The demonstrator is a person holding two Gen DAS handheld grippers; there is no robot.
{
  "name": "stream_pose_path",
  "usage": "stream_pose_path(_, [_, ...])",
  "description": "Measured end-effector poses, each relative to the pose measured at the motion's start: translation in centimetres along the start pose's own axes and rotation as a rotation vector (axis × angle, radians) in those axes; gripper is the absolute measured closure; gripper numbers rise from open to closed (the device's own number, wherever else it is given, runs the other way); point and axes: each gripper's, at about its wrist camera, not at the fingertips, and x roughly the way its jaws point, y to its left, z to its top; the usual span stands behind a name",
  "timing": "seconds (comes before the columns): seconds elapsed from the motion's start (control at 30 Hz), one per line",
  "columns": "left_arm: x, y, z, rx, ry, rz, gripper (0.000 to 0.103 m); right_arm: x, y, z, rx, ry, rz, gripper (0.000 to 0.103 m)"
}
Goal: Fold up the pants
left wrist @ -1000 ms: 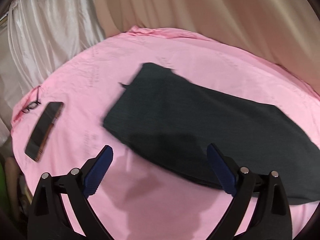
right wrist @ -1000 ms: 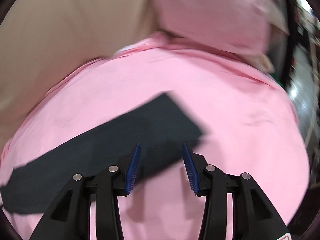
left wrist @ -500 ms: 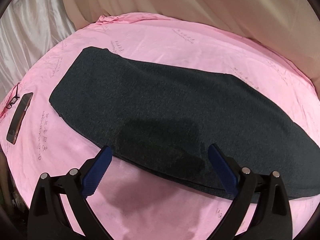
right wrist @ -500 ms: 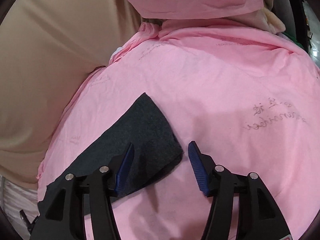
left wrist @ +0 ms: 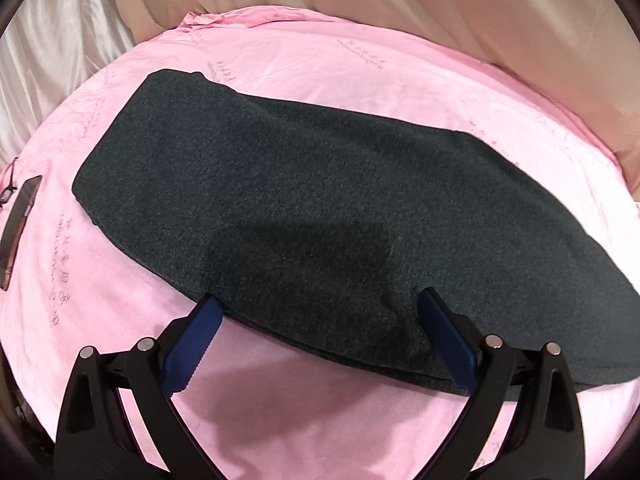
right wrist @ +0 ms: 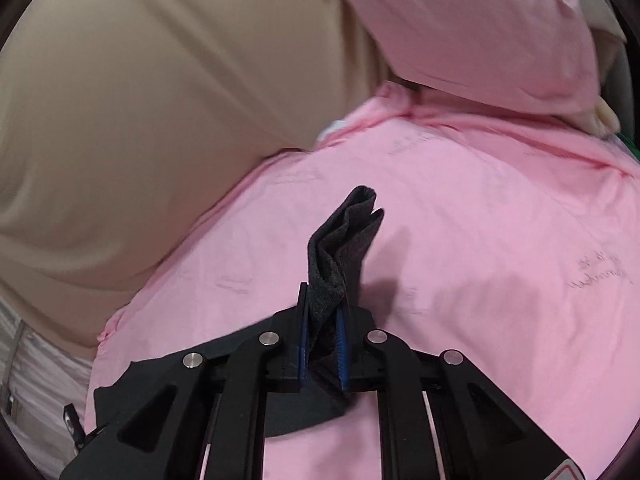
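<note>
Right tool point(right wrist: 323, 334) has closed, now clamped on pants point(left wrist: 320, 208) end; left tool point(left wrist: 316, 324) apart. Lift evenly, avoid bunching.

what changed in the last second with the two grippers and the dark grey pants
The right gripper closed on the end of the dark grey knit pants and bunched it upward. The left gripper moved in until its open fingers straddle the near edge. The pants otherwise lie flat on the pink printed sheet, phone unmoved.
</note>
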Motion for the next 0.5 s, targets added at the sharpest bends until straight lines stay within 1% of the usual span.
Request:
stream_pose_path(0.13, [-0.9, 1.7, 0.1, -0.015, -0.021, -0.059, 0.007, 2.7, 10.2, -0.9, -0.151, 0.047, 0.117, 0.092])
stream_pose_path(0.17, [-1.2, 2.2, 0.1, -0.019, -0.029, -0.071, 0.007, 3.9, 13.2, -1.7, -0.197, 0.073, 0.147, 0.092])
stream_pose_path(0.23, [-1.9, 3.5, 0.1, -0.029, -0.044, -0.092, 0.007, 6.3, 17.8, -3.5, -0.266, 0.121, 0.191, 0.092])
stream_pose_path(0.3, [-2.5, 4.9, 0.1, -0.034, -0.062, -0.108, 0.007, 9.1, 22.2, -6.3, -0.329, 0.189, 0.235, 0.093])
stream_pose_path(0.37, [-3.0, 6.3, 0.1, -0.039, -0.077, -0.113, 0.007, 11.8, 25.4, -9.3, -0.382, 0.255, 0.253, 0.093])
stream_pose_path(0.43, [-3.4, 7.9, 0.1, -0.043, -0.092, -0.118, 0.007, 14.4, 27.8, -13.3, -0.432, 0.329, 0.245, 0.093])
stream_pose_path(0.47, [-3.5, 8.6, 0.0, -0.048, -0.098, -0.117, 0.007, 15.9, 28.6, -15.4, -0.463, 0.372, 0.229, 0.093])
stream_pose_path(0.5, [-3.6, 9.7, 0.0, -0.057, -0.105, -0.118, 0.007, 16.6, 29.0, -17.1, -0.487, 0.400, 0.211, 0.093])
